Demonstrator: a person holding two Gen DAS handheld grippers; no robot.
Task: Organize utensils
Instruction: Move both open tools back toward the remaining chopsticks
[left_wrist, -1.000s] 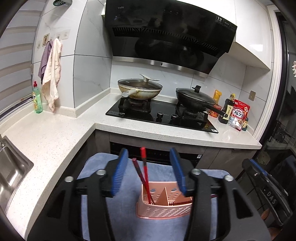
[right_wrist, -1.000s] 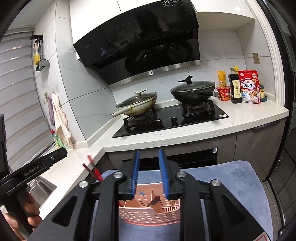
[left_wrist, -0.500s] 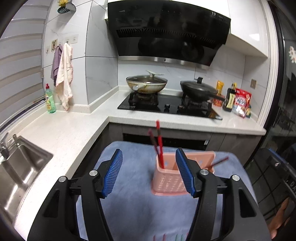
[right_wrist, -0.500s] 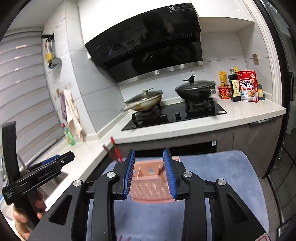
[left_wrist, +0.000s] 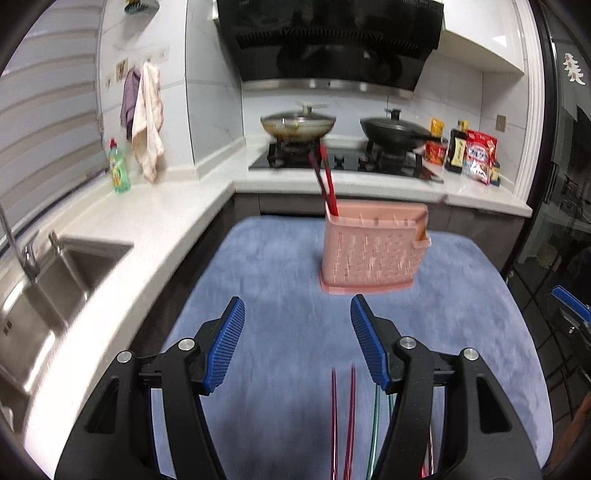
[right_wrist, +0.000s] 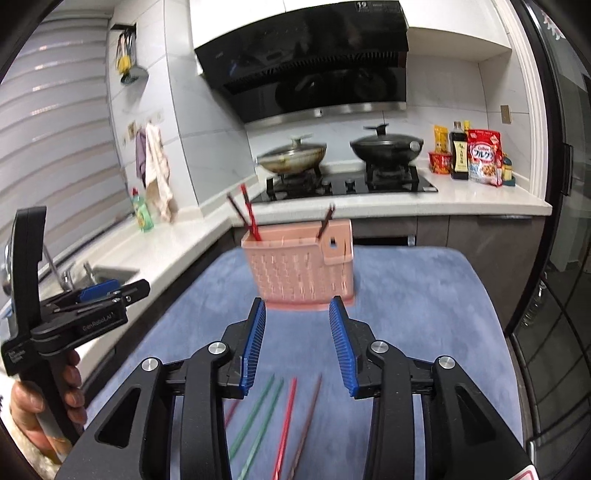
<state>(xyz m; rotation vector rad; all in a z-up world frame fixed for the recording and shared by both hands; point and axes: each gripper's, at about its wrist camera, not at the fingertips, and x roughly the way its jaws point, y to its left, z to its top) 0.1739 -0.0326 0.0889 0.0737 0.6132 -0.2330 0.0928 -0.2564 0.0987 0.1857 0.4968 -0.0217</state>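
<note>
A pink slotted utensil holder stands upright on a blue mat. Two red chopsticks lean in its left compartment, and a dark chopstick sticks out at its right end. Loose chopsticks lie on the near mat: a red-pink pair, a green pair, a red one and a brown one. My left gripper is open and empty, short of the holder. The right gripper is opening, with nothing between its jaws.
A white counter wraps the left and back, with a steel sink and a green soap bottle. A hob carries two lidded pans. Food packs stand at the back right. A hand holds the left gripper's handle.
Both grippers have drawn back and down from the holder, which now looks farther off. Loose chopsticks have come into view at the bottom. The right jaws have widened.
</note>
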